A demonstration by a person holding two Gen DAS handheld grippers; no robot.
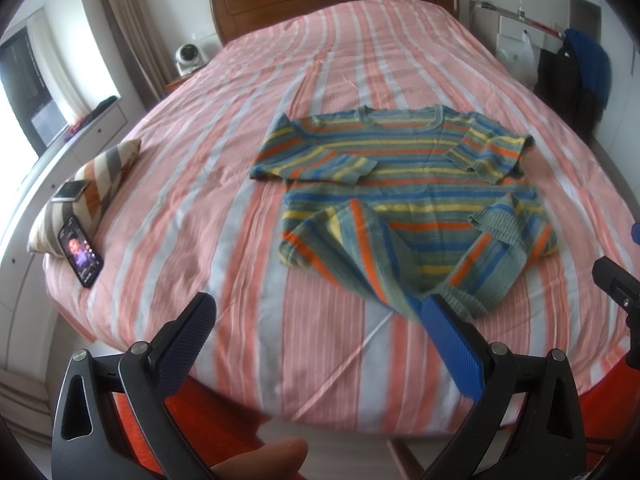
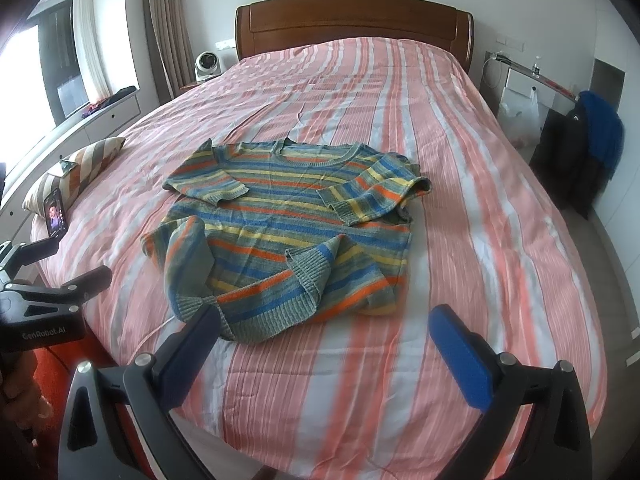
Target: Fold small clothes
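- Wide bed (image 2: 460, 160) filling both views, spread with a pink, orange and white striped cover, lightly creased.
- Brown wooden headboard (image 2: 352, 20) at the far end, against a pale wall.
- Striped knit sweater (image 2: 280, 220) lying near the middle of the bed toward the foot, neckline facing the headboard, both sleeves folded in across the chest.
- Lower hem bunched and turned up into a loose roll at the near edge.
- Left gripper (image 1: 316, 312) low at the foot of the bed, jaws spread wide, blue pad (image 1: 448, 340) right at the sweater's hem; touching or just in front, cannot tell.
- Right gripper (image 2: 324, 328) also at the hem, jaws spread wide and pinching nothing, dark finger overlapping the rolled corner.
- Striped cushion (image 1: 100, 184) at the bed's left edge, a small device on top, a lit phone (image 1: 80, 256) propped against it.
- Small white fan (image 2: 206, 64) beside the headboard, curtain (image 2: 168, 20) and bright window on the left.
- Blue garment (image 2: 604, 132) hanging over dark clothing on the right.
- Fingertip (image 1: 264, 460) visible at the bottom of the left view.
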